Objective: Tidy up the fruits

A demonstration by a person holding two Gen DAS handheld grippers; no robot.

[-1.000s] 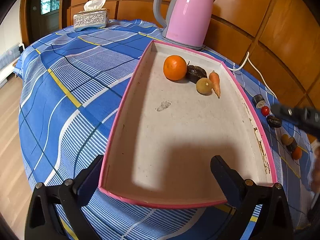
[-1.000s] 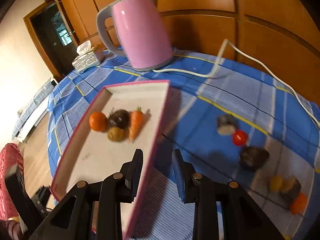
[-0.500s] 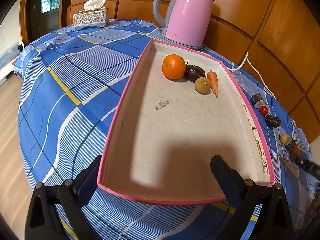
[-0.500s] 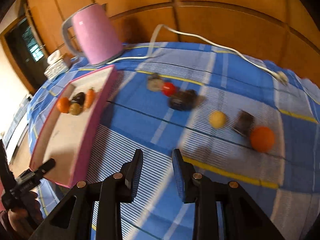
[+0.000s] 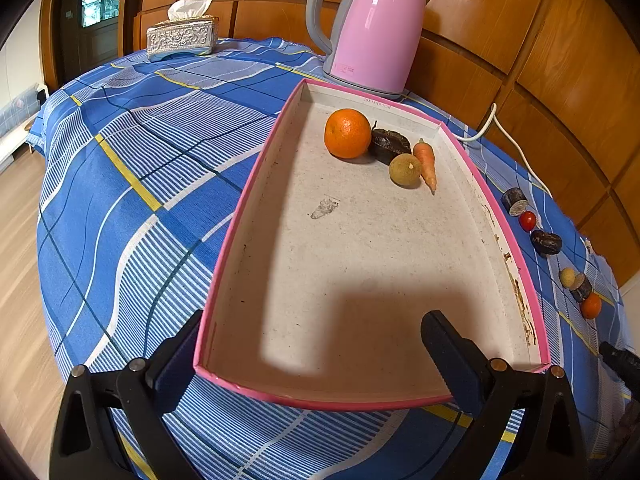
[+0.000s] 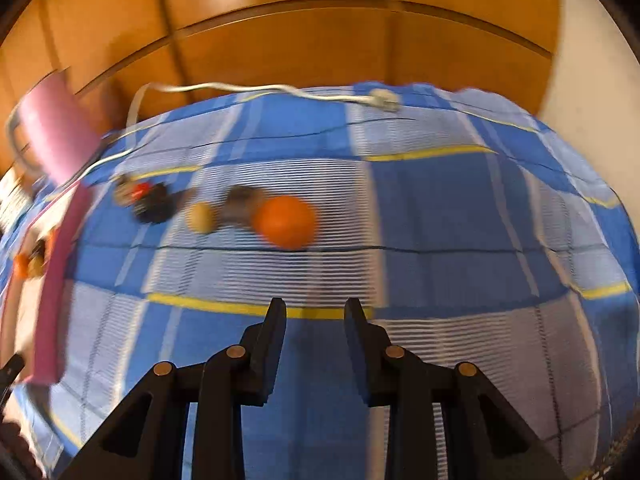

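So I've got my left tongs (image 5: 312, 354) spread wide over the pink-rimmed cardboard tray (image 5: 256, 168) while my empty, part-open right tongs (image 6: 314, 312) line up on the loose round orange fruit (image 6: 286, 222) on the blue-checked surface (image 6: 440, 208).

Left wrist view: close above the near end of the tray (image 5: 240, 216), looking lengthwise down it toward the kettle (image 5: 372, 28) and wall, fingers (image 5: 176, 364) straddling the near corner. Right wrist view: blurred, low over the blue cloth (image 6: 440, 216), facing the wall, fruit row (image 6: 286, 222) near ahead. Shared: the fruit row (image 5: 560, 252), seen at the right edge from the left; tray (image 6: 60, 248) and kettle (image 6: 56, 132) at the left edge from the right.
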